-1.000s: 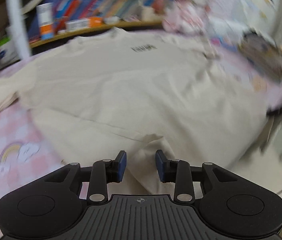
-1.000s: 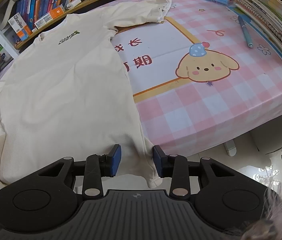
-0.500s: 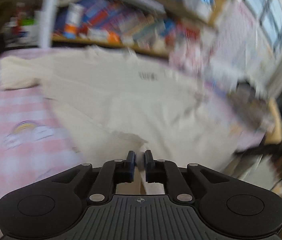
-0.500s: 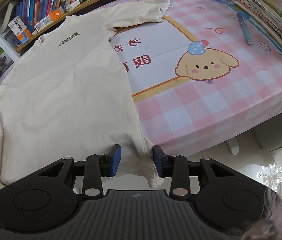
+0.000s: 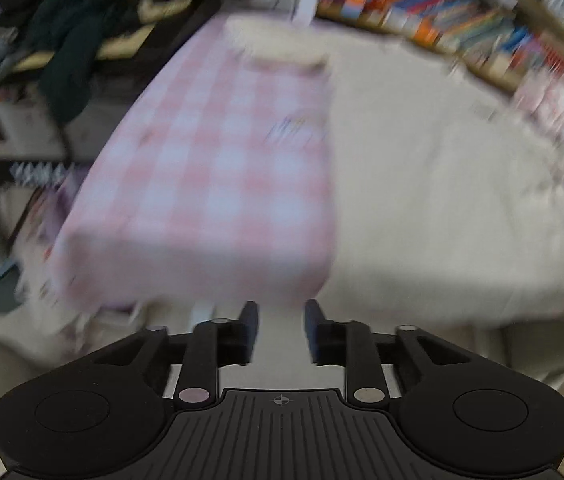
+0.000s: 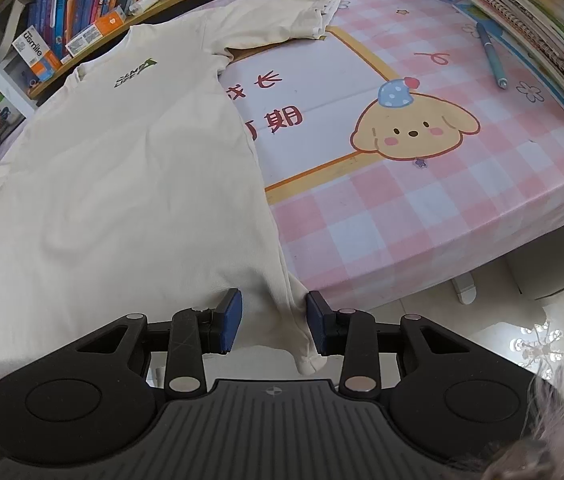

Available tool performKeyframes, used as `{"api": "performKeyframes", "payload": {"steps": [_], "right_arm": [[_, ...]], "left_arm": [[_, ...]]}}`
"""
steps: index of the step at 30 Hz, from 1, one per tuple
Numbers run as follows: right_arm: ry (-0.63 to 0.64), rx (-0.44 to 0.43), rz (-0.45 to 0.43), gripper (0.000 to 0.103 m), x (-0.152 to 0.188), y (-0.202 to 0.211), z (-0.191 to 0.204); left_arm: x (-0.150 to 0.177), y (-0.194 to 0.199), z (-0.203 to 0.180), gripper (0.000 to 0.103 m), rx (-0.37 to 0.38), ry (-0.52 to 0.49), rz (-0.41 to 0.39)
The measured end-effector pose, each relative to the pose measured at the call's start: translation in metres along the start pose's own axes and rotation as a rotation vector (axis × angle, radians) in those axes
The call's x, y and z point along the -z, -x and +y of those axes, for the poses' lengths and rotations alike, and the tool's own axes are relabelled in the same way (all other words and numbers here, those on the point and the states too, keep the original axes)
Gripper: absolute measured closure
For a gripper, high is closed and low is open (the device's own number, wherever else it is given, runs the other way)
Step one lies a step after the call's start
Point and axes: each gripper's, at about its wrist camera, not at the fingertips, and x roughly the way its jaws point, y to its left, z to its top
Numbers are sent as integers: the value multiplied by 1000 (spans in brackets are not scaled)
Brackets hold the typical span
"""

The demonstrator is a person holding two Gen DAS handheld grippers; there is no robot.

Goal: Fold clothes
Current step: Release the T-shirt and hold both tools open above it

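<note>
A cream T-shirt with a small green chest logo lies flat on the pink checked tablecloth, its hem hanging over the near table edge. My right gripper is open at that edge, with the shirt's lower right hem corner between its blue pads. The left wrist view is blurred: the shirt fills its right half and the checked cloth its left. My left gripper is open and holds nothing, just off the near table edge.
Bookshelves run behind the table. A stack of books and notebooks and a blue pen lie at the right. Dark clothes are piled at the far left. A grey chair stands by the table's right edge.
My left gripper was shut on the shirt's hem half a second ago; it is now open and has swung left off the shirt. The shirt lies flatter. The right gripper has stayed put.
</note>
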Motion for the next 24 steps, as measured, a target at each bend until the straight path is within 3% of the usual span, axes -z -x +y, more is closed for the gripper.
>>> {"api": "performKeyframes", "payload": {"steps": [1,4,9,15,18,22,24], "right_arm": [[-3,2,-3,73,1,1,1],[-21,3,-14,99,3,9,2],[-43,12,-32,99,7,21,6],[-39,106,-27,98,11,10,9],[-31,128,-38,92,11,9,14],[-25,140,-77,66,9,15,24],[-13,145,-101,61,7,18,32]], "left_arm": [[-8,-3,-5,70,25,-9,-26],[-28,-18,-26,69,94,-49,-61],[-43,-45,-45,69,169,-105,-29],[-49,-59,-48,64,189,-111,-24],[-48,-63,-50,57,178,-111,-23],[-46,-65,-55,46,153,-100,-35],[-45,-66,-58,43,145,-103,-41]]}}
